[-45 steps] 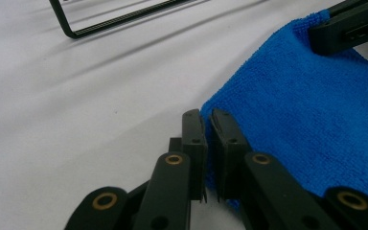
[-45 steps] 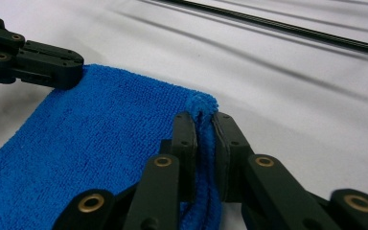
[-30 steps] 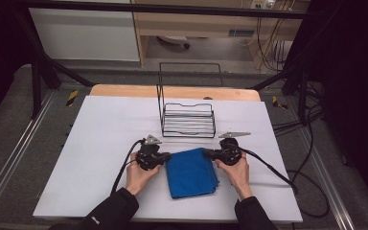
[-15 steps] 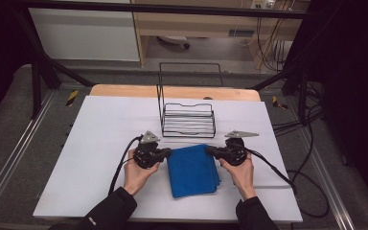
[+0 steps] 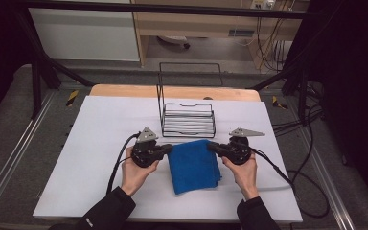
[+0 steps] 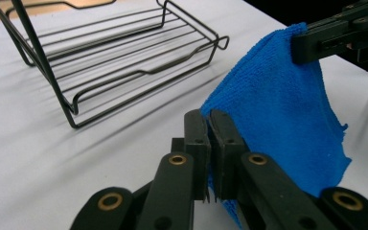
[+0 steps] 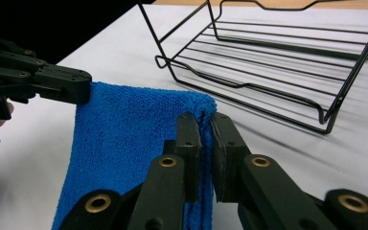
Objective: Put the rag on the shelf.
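White table (image 5: 96, 158), wide and matte, with a wooden edge at the far side. On it, toward the far middle, black wire rack (image 5: 188, 121): flat bottom of thin parallel bars, low rim, tall wire frame at the back. Seen again in the left gripper view (image 6: 124, 62) and the right gripper view (image 7: 287, 62), with nothing inside.

Just in front of the rack, between the 2 grippers, blue cloth (image 5: 193, 164). Bright blue, soft looped pile like microfibre, folded into more than 1 layer. Far edge lifted and stretched between the 2 grippers; near part draped down onto the table, with a ragged, uneven lower border (image 6: 287, 124). In the right gripper view (image 7: 124, 143), top fold straight and thick, surface evenly textured, no stains visible.

Left gripper (image 5: 168, 149) clamped on the left far corner of the cloth, jaws narrow, only the fabric between the pads (image 6: 210, 143). Right gripper (image 5: 212, 146) pinched the same way on the right far corner, jaws almost together around the folded edge (image 7: 206, 143). Both pointed inward, toward each other, each held in 1 hand, black sleeves below.
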A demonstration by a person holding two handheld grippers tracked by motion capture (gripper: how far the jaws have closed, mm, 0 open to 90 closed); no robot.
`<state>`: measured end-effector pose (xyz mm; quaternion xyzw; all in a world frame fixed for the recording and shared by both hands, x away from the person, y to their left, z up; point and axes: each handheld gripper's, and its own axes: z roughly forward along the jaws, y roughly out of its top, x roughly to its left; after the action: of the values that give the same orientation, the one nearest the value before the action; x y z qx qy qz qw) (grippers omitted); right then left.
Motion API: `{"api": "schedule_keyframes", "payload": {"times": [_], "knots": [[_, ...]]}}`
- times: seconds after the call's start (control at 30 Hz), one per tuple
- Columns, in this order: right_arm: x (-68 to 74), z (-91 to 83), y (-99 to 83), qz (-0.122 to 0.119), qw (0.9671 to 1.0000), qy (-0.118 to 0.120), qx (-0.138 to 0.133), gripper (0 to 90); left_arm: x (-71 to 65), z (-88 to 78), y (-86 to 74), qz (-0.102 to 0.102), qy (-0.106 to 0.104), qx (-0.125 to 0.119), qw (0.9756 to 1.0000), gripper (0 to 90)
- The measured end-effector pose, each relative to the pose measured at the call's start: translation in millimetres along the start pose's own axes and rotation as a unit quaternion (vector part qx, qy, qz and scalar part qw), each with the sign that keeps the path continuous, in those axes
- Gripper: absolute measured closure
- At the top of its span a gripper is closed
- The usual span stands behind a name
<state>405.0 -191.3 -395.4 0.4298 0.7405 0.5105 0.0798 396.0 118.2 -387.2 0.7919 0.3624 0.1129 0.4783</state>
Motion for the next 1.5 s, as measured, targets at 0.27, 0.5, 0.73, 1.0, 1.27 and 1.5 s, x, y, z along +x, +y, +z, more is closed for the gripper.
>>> {"api": "schedule_keyframes", "payload": {"times": [0.27, 0.5, 0.73, 1.0, 1.27, 1.5], "knots": [[3.0, -7.9, 4.2, -0.007, 0.9998, 0.003, -0.018, 83.7, -7.0, -9.5, 6.6, 0.011, 0.001, -0.017, 0.9998, 87.1], [7.8, -12.6, 7.8, -0.018, 0.9992, 0.001, -0.035, 83.8, -10.9, -17.5, 11.8, 0.018, 0.002, -0.031, 0.9994, 87.3], [15.5, -18.8, 11.2, -0.027, 0.998, -0.001, -0.057, 83.8, -11.7, -24.5, 17.5, 0.021, 0.003, -0.041, 0.999, 87.4], [25.7, -28.6, 18.4, -0.041, 0.9957, -0.006, -0.083, 83.7, -13.2, -34.9, 27.7, 0.03, 0.002, -0.059, 0.9978, 87.4], [34.5, -37.4, 28.6, -0.058, 0.9921, -0.016, -0.11, 83.8, -12.7, -40.6, 39.6, 0.032, 0.004, -0.079, 0.9964, 87.4], [38.5, -41.7, 35.5, -0.065, 0.9898, -0.022, -0.125, 83.8, -11.9, -42.4, 45.5, 0.032, 0.004, -0.093, 0.9951, 87.4]]}}
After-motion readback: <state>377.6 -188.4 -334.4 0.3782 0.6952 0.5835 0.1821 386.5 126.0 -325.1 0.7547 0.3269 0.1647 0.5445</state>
